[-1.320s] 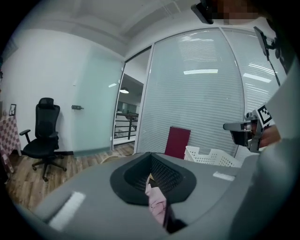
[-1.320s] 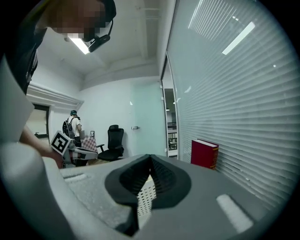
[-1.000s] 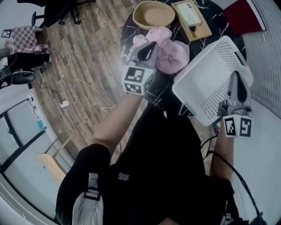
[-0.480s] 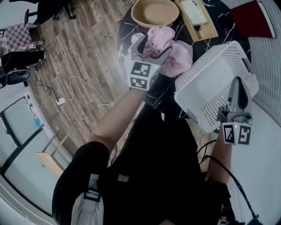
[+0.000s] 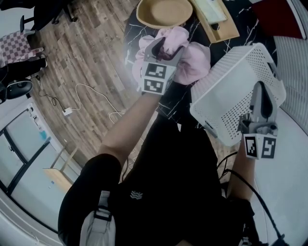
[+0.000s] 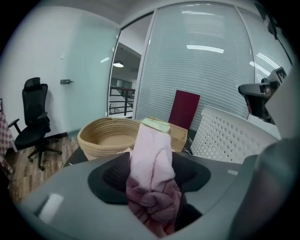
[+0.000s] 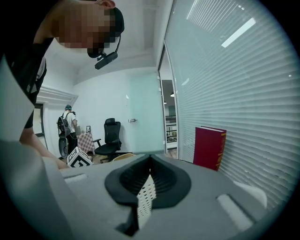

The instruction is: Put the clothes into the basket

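The left gripper [image 6: 152, 190] has just been closing. Its jaws stand partly apart with a wad of the pink clothes [image 6: 151, 161] bunched between them. The pads press into the fabric, and a pale fold rises above the jaws. The right gripper [image 7: 143, 199] is closed tight on a thin strip of the white perforated basket [image 5: 231, 93], pinching its rim and holding it tipped at the edge of the black marble table [image 5: 243, 21]. In the head view the rest of the pink heap lies on that table, just beside the basket's wall, between the basket and a woven bowl [image 5: 163, 12].

The left gripper seems to have only one bunch from the top of the heap. If there is more than one garment, a lift could leave some on the table. A loose end could also trail, drag toward the bowl or catch on the basket's rim. The basket hangs from a narrow pinch on thin plastic, so a tug from snagged cloth, or the weight of clothes dropped in, could twist it out of the jaws. Because it is tilted, the load could miss its mouth.
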Tool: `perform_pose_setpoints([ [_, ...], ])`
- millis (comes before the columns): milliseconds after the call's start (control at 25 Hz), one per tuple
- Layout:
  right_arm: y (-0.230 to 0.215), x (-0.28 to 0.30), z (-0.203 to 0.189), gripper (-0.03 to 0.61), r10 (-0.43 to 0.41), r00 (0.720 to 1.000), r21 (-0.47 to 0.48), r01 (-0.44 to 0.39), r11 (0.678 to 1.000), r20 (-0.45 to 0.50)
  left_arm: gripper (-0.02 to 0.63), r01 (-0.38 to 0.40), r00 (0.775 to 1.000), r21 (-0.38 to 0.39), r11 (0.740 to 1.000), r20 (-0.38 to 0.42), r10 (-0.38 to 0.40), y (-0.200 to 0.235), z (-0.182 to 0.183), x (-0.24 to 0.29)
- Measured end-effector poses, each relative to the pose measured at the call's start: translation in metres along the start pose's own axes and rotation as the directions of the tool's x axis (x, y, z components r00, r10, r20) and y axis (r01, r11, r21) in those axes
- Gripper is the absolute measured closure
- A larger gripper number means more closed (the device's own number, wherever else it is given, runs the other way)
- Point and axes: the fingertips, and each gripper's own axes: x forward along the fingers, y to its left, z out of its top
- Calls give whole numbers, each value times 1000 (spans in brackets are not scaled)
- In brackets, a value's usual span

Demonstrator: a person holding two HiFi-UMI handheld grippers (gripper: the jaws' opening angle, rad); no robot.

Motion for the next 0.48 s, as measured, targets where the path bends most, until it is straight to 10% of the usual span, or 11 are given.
perform_pose_setpoints([
  [480, -1, -6, 2, 578, -6, 1000, 21, 5, 1000, 11, 551, 47, 999, -81, 996, 1, -47, -4, 6, -18],
])
